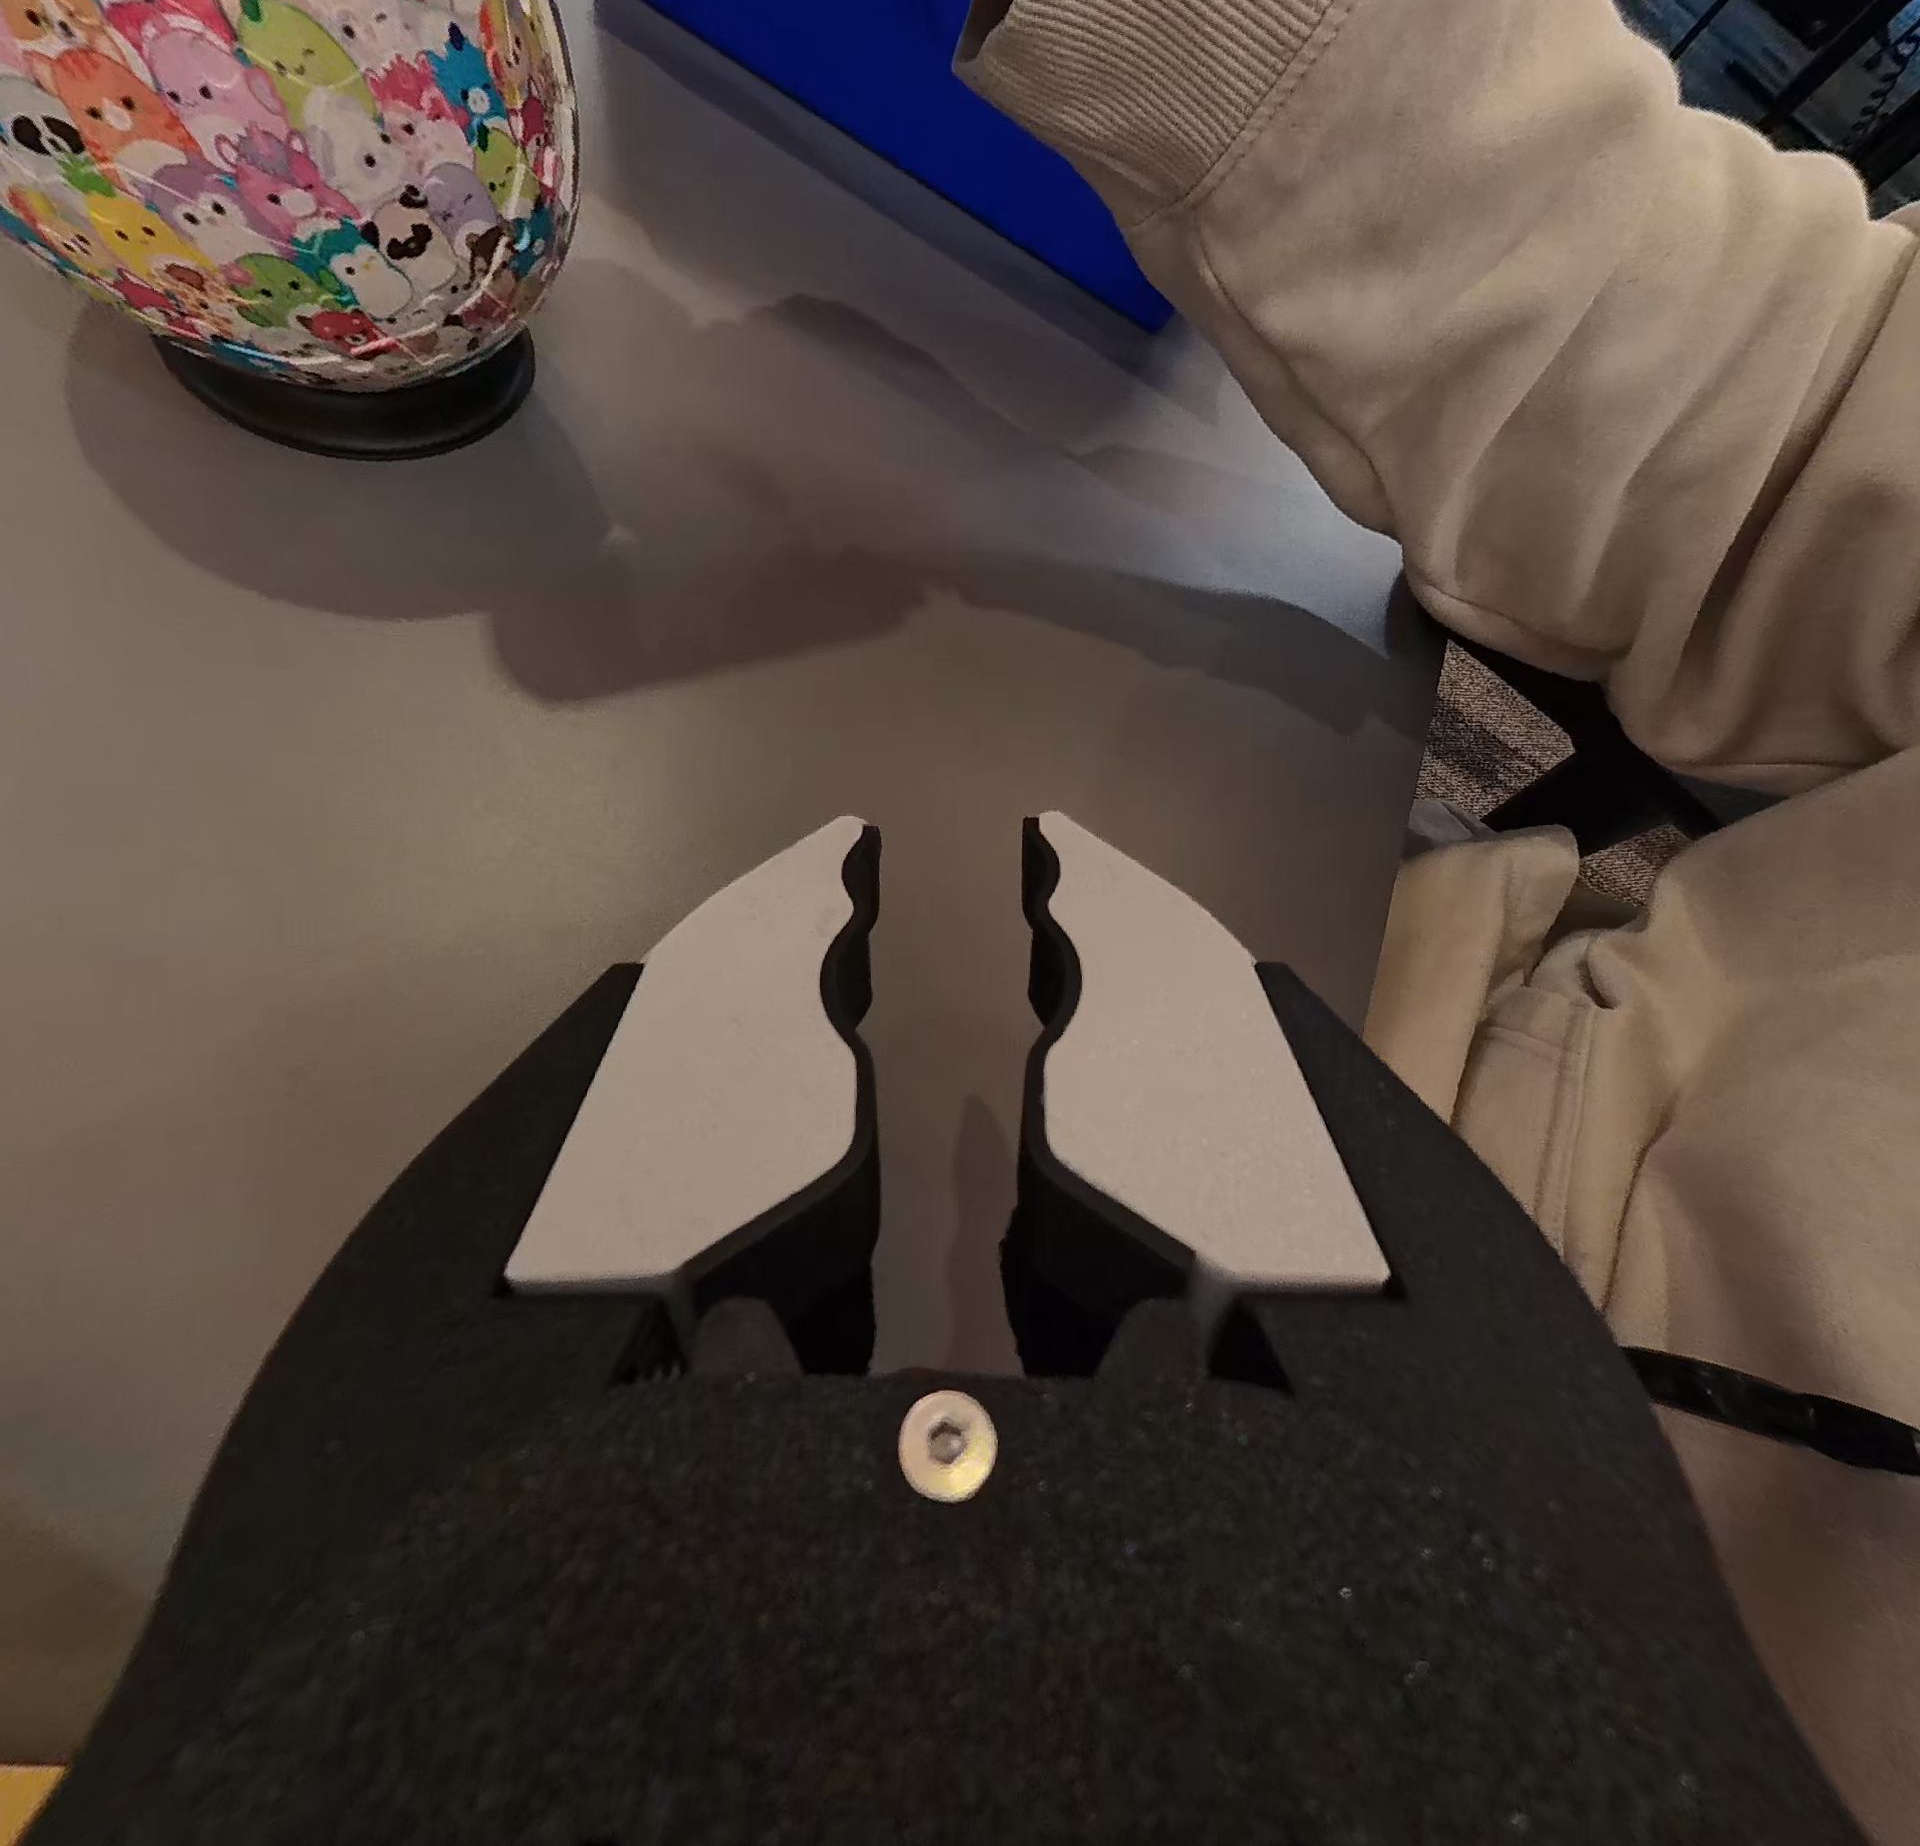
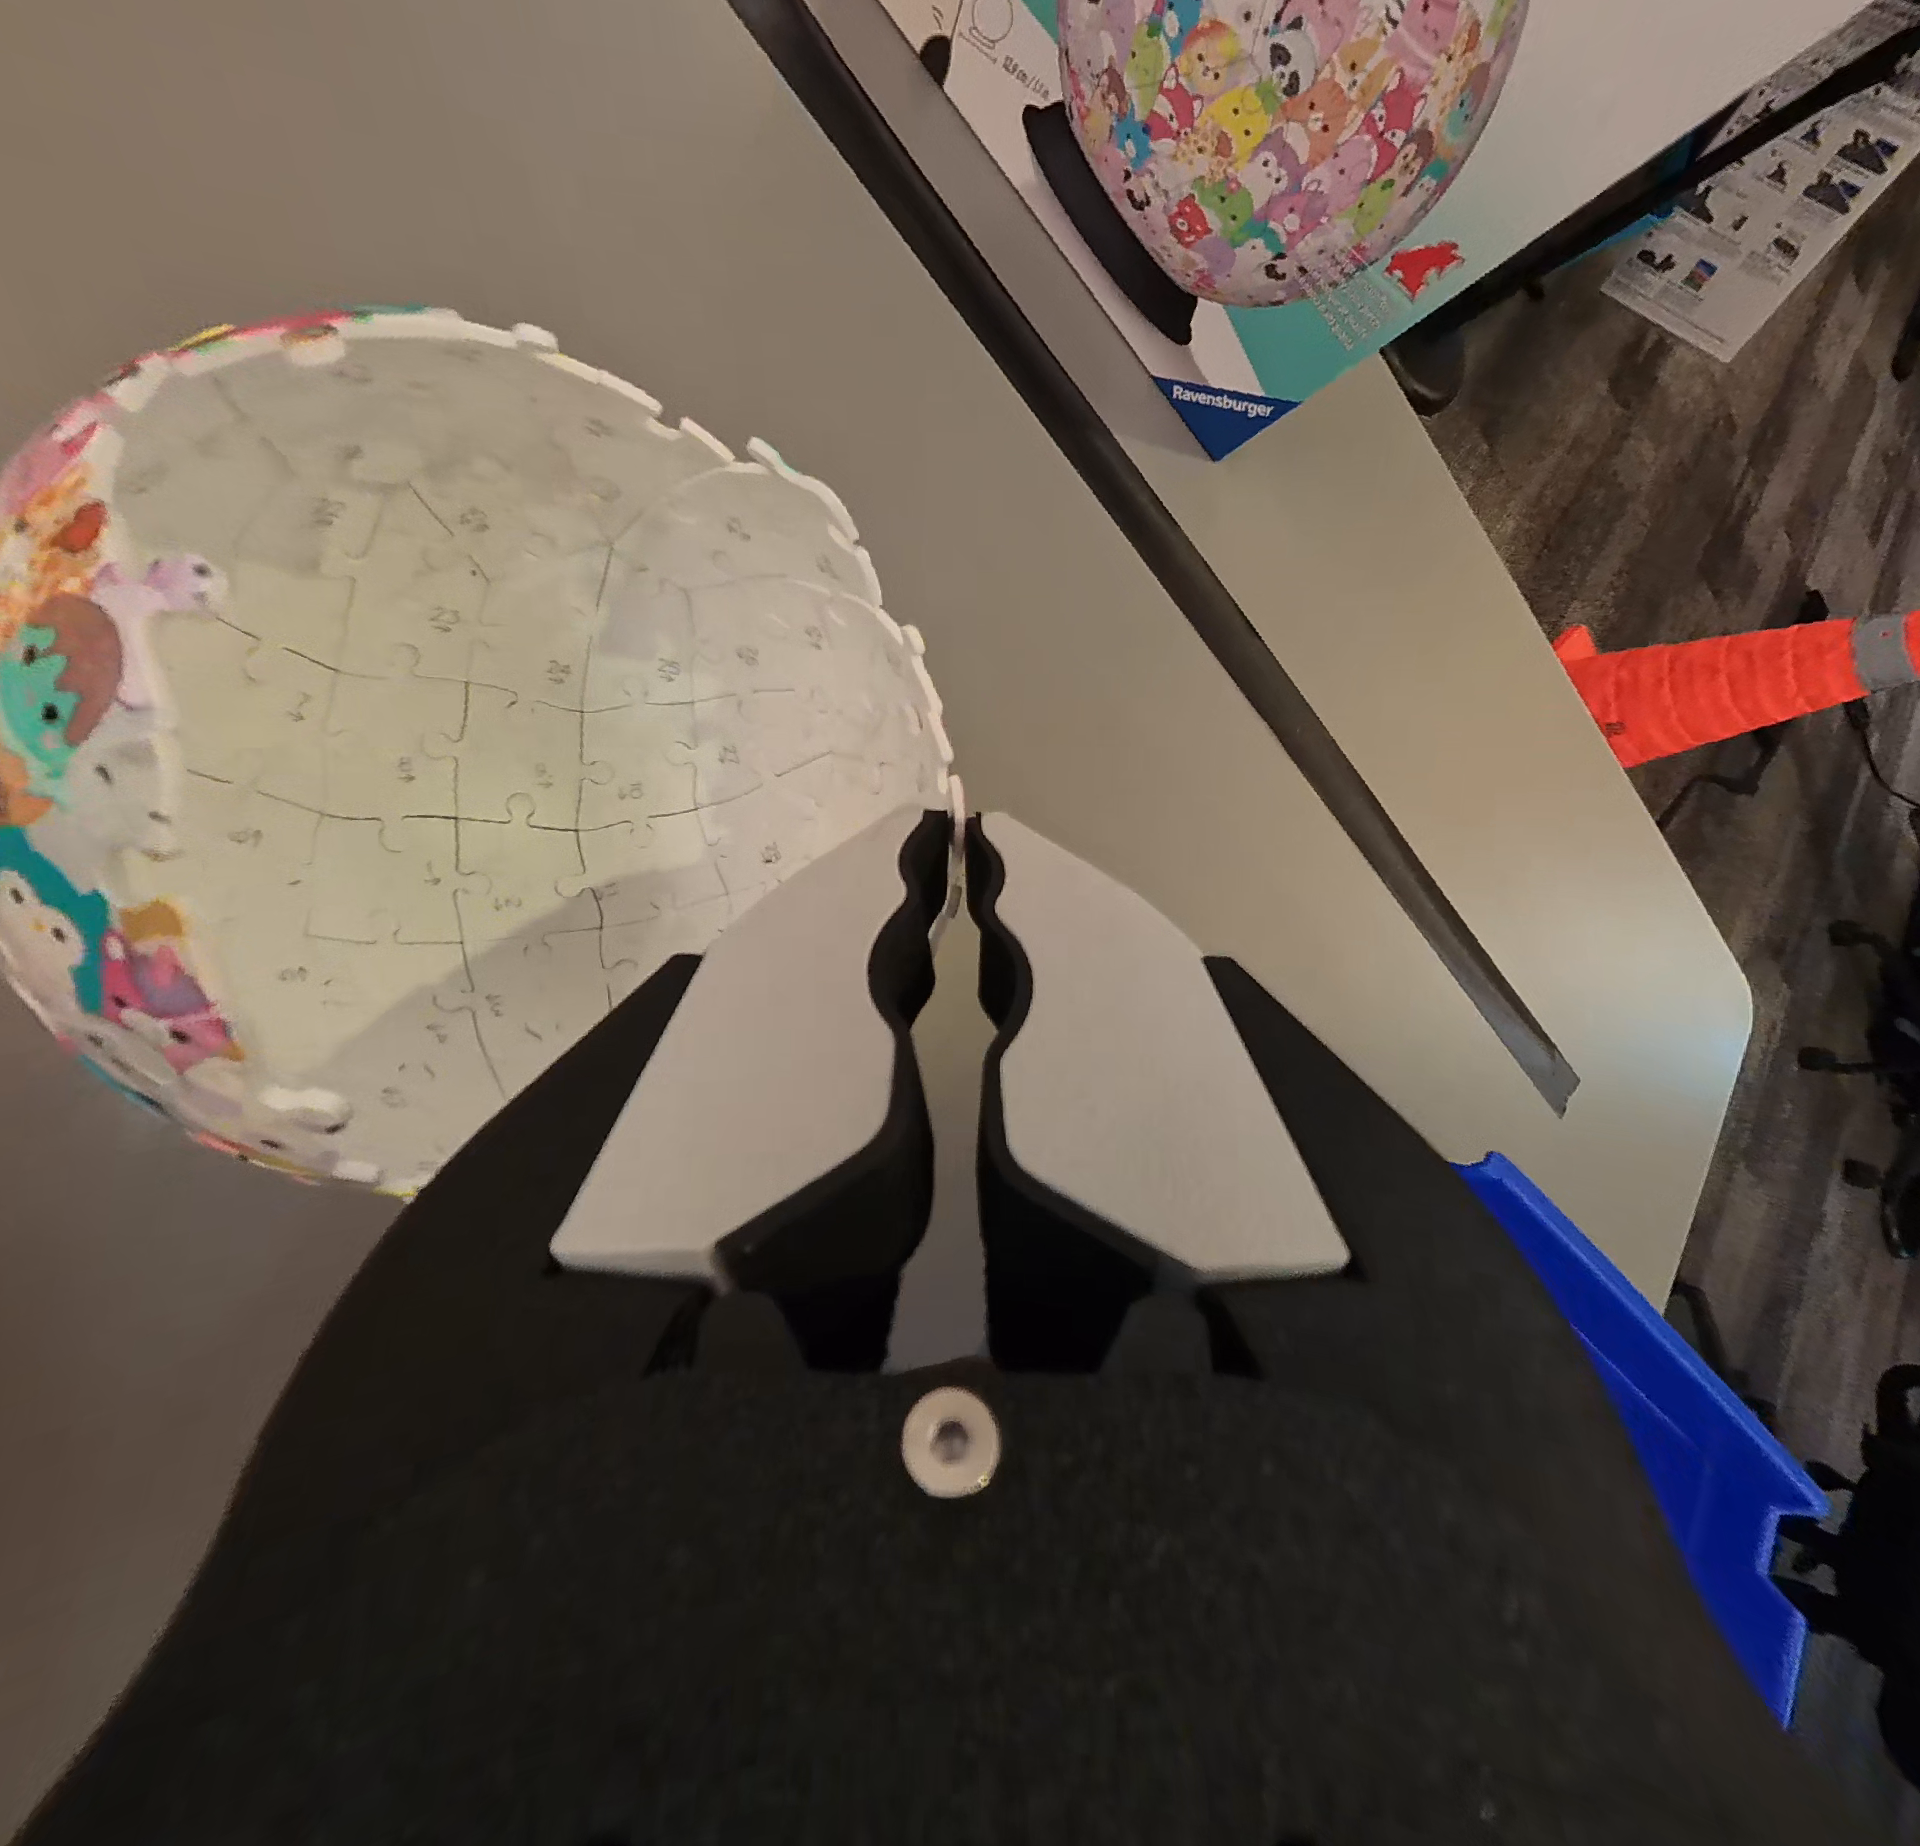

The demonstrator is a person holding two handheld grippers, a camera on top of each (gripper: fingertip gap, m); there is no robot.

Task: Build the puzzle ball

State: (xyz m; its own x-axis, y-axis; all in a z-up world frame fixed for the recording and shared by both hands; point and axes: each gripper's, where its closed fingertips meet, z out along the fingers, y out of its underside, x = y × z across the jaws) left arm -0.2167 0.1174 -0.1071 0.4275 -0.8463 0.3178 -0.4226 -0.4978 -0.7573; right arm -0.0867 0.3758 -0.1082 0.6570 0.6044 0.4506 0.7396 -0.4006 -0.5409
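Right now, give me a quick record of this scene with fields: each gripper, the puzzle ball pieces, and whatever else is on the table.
left gripper: open, empty, over bare table
right gripper: shut on rim of puzzle shell
puzzle shell: open part-sphere, white numbered inside showing
puzzle ball lower part: colourful, seated on black stand
puzzle box: far side of table
blue bin: behind beige sleeve

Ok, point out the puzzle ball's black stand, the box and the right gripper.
black stand (image 1: 343, 399): left wrist view, front rim of the ring.
box (image 2: 1226, 238): right wrist view, printed lid face.
right gripper (image 2: 961, 828): right wrist view, between the fingertips, pinching the shell's edge.
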